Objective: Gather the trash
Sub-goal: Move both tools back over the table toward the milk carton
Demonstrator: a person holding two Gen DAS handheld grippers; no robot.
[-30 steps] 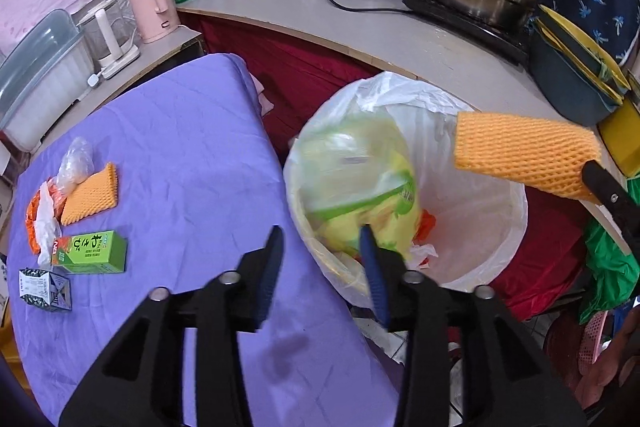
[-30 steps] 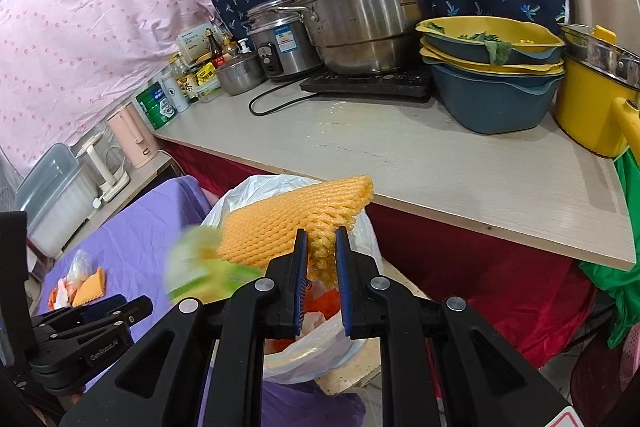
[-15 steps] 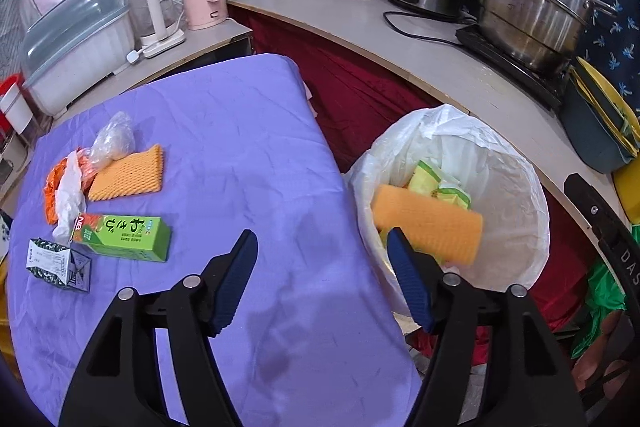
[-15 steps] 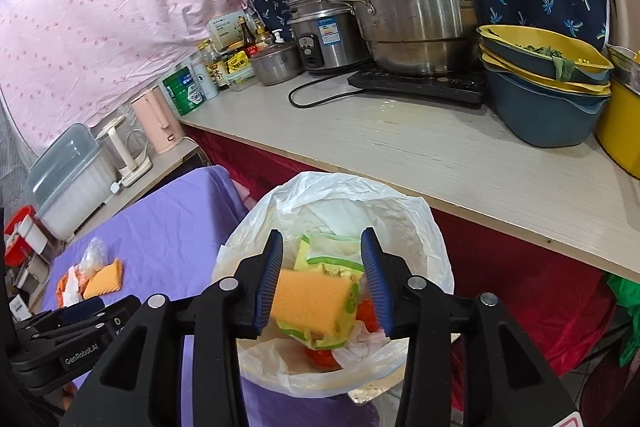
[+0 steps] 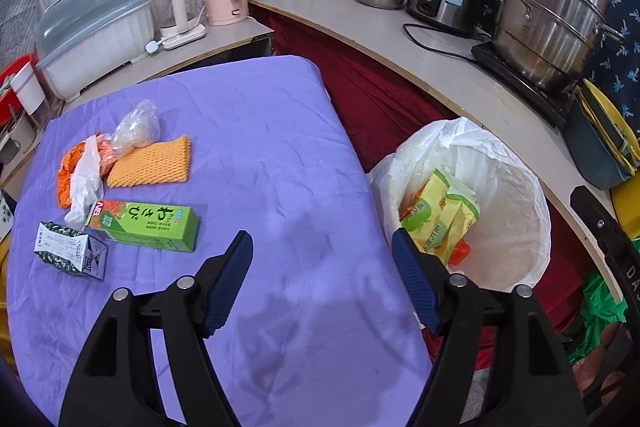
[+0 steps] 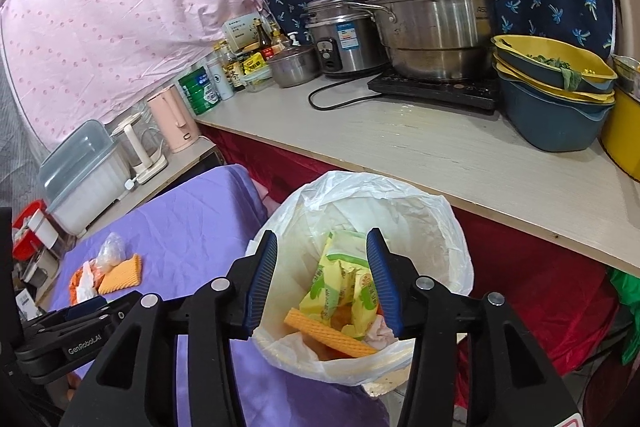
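While both tools hang empty over the scene, it reads so:
Left gripper (image 5: 322,277): jaws opening, already wide, nothing between them, purple tablecloth (image 5: 248,131) beneath.
Right gripper (image 6: 322,277): jaws opening, about half apart, gripping nothing, directly above the bin.
Bin bag (image 6: 436,223): white, just right of the left tool.
Bin contents: yellow-green wrapper (image 6: 344,287), orange foam net (image 6: 326,333).
Trash on cloth, ahead-left of the left tool: green box (image 5: 144,225), small carton (image 5: 70,255), second foam net (image 5: 150,167), crumpled plastic bags (image 5: 134,129).

Both hand-held grippers (image 5: 322,279) (image 6: 322,279) empty (jaws opening)
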